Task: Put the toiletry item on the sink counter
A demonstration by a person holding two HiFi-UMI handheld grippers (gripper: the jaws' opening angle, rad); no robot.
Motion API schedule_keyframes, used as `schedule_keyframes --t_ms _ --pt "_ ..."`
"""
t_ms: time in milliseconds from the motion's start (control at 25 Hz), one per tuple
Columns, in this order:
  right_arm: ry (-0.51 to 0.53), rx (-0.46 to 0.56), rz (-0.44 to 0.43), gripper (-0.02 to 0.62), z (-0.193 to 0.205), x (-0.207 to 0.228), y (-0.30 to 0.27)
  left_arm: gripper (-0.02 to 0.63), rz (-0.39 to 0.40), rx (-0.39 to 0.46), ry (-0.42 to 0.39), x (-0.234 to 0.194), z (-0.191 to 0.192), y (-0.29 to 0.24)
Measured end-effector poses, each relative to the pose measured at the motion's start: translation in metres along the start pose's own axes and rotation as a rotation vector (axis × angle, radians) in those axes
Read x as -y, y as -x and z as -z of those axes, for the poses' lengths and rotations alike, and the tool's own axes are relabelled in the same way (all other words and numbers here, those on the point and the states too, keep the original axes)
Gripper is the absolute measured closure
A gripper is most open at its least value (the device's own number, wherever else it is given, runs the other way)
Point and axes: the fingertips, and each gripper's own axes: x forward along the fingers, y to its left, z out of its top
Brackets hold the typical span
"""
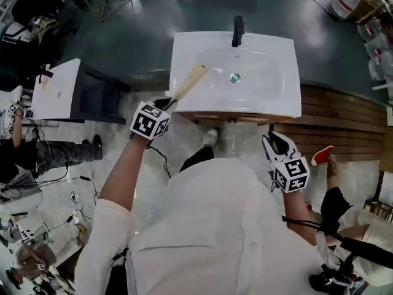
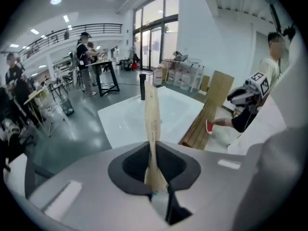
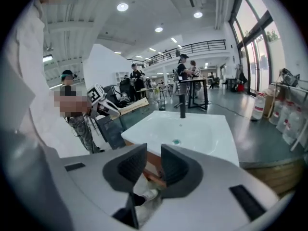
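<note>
**A:** where's the long beige plastic tube (image 1: 190,82) now?

**B:** left gripper (image 1: 167,103) is pinching its bottom end, and the tip slants over the front left corner of the white rectangular sink (image 1: 184,48) (looks clear of it).

**A:** and the right gripper (image 1: 273,141)?

**B:** spread, nothing in it, hanging in front of the sink.

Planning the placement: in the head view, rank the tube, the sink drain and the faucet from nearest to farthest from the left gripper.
1. Tube: held in the left gripper, over the sink's left side.
2. Drain: basin middle.
3. Faucet: back rim.
</note>
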Motion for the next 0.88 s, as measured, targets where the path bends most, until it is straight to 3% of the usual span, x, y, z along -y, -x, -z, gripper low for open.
schedule_keyframes --t_ms 160,400,880 --pt "-0.053 -0.002 0.084 0.512 -0.018 0.024 -0.021 0.568 0.04 -0.045 -0.222 -0.063 -0.036 -0.046" --pt "-0.135 -0.002 0.232 0.512 -0.028 0.023 -0.034 0.568 0.141 -0.076 -0.445 -0.129 -0.071 -0.104" --pt "-0.254 -0.066 0.454 0.512 -0.016 0.045 -0.006 0.566 0.22 -0.187 -0.69 -0.177 -0.105 -0.224"
